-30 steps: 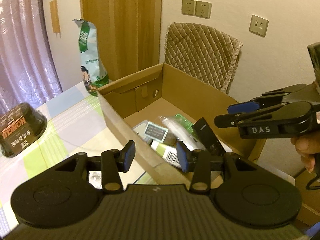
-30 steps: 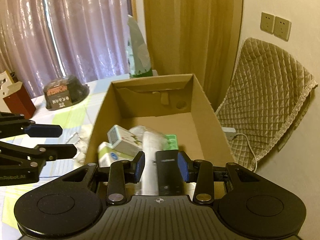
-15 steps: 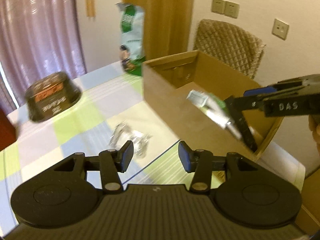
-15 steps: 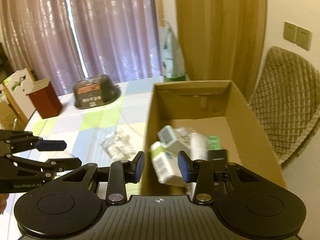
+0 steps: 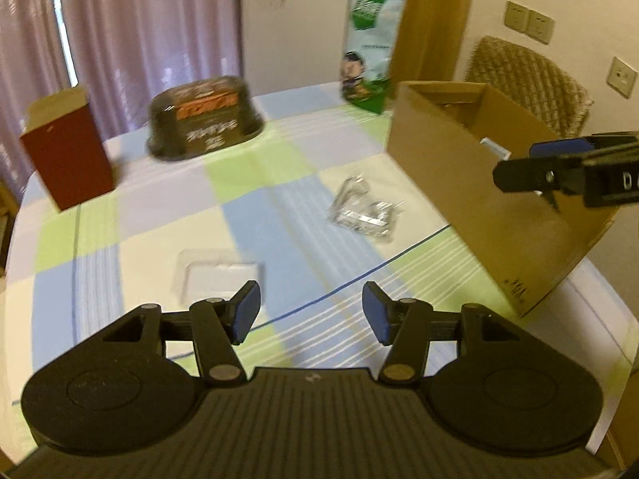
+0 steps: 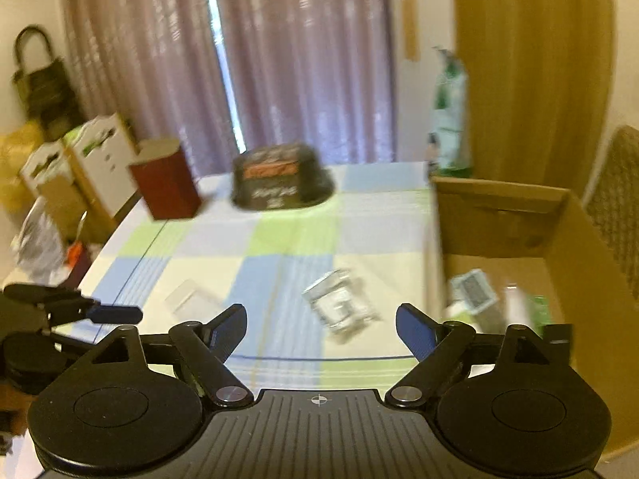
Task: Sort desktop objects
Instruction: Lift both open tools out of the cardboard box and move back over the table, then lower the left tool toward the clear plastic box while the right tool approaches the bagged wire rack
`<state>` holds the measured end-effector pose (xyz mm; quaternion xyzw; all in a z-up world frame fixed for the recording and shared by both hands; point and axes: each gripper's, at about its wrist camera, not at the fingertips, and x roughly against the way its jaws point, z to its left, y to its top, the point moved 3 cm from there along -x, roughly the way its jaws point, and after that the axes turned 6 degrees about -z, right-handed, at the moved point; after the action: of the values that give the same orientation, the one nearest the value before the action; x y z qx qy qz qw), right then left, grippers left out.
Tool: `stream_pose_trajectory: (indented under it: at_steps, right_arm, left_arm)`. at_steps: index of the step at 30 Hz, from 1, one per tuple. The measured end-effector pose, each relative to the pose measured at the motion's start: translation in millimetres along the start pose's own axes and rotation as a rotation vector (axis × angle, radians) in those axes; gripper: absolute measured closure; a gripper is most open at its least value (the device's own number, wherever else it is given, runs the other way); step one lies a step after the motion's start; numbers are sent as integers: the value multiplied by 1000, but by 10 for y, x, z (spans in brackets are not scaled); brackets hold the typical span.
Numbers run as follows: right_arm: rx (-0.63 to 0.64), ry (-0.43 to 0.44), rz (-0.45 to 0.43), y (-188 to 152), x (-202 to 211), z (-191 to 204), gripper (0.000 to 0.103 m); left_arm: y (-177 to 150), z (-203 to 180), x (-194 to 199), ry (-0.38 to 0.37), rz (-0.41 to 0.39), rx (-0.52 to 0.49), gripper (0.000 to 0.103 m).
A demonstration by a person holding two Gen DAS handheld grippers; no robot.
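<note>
Left fingers (image 5: 244, 311), right fingers (image 6: 227, 329) — apart, empty; crinkled packet (image 5: 365, 211), clear tray (image 5: 217, 275) on bench (image 5: 279, 183) — cardboard box (image 5: 479, 183) right, collecting sorted items.

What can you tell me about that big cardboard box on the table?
The cardboard box is plain brown, open at the top, and stands on the checked tablecloth at the table's right edge. Its walls look like thin corrugated card, with some small dark print low on one outer corner. Several things already lie inside: a small printed packet, something white and something green, all blurred. A tall green and white bag stands just behind it. Neither gripper touches it.
</note>
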<state>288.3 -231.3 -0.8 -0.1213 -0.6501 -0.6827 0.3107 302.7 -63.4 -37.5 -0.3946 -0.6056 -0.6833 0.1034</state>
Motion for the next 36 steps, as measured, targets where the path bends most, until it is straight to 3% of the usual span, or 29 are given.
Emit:
stream_pose_trajectory:
  at_steps: [10,16,23,29,36]
  right_arm:
    - [94,40,103,-199,-448,307,18]
    - [156,35,154,-194,-705,273,18]
    - [171,-8,205,-173,-990,161,18]
    - [27,-82,225,-236,-1250,34,18]
    - [-208,-226,159,-307,-1552,-90,16]
  left_arm:
    - [-155,326,26,60,15,47,41]
    - [-185,402,-60,74,18,56,27]
    - [-186,489,-205,74,24,75,21]
    - [-196,593,-311,72,32,102,21]
    - [-193,755,-406,80,41,127,21]
